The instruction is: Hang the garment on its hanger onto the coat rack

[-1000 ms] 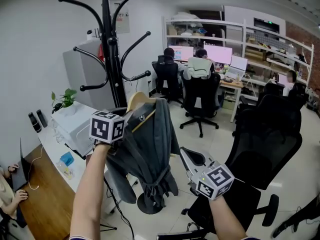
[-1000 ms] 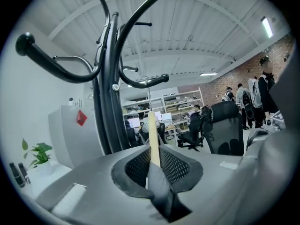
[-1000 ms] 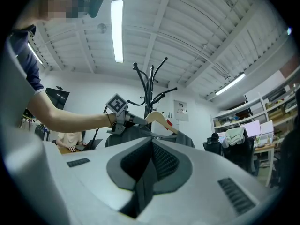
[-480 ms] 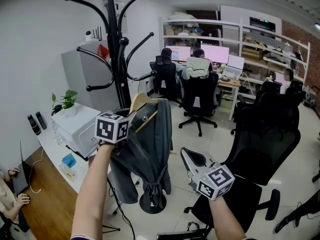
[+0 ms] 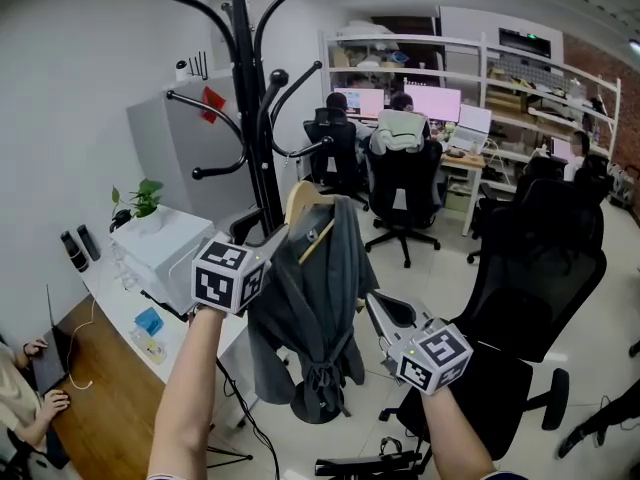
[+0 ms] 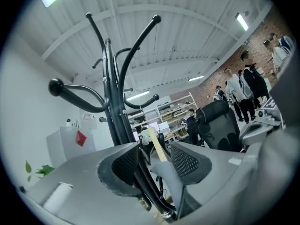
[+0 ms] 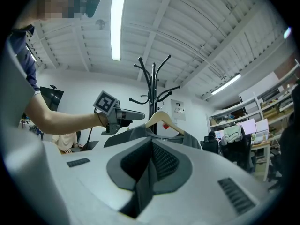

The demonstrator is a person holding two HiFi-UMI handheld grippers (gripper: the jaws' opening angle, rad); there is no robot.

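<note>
Wood shows first, at the far left of the head view: a brown desk (image 5: 90, 388) in the bottom corner. A white table (image 5: 105, 283) stands just beside it, and a small green plant (image 5: 140, 200) sits by a white box (image 5: 160, 248) at the table's far end. Behind the plant stands a pale grey cabinet (image 5: 180, 143). Next comes the black coat rack (image 5: 259, 118), upright, its curved arms spreading to both sides of the pole.

The left gripper (image 5: 278, 236) points level at the rack's pole, its marker cube toward the camera. Its jaws have just been opening and now stand wide apart, released. In the left gripper view the black pole runs through the gap and the pale wood of the hanger (image 6: 157, 146) shows just beyond, but neither pad presses on anything.

Just right of that gripper the grey garment (image 5: 320, 298) hangs on its wooden hanger, close against the pole and below the rack's lowest arms. Its tied belt dangles above the rack's base. The hanger's hook is hidden, so whether it rests on an arm, and on which, cannot be told.

The right gripper (image 5: 372, 301) sits lower and to the right, near the garment but apart from it, pointing slightly upward. Its 2 jaws are clenched together with nothing between them. Right of it stands a black office chair (image 5: 540, 288). Far behind, people (image 5: 400, 133) sit at desks with lit monitors (image 5: 430, 103).
</note>
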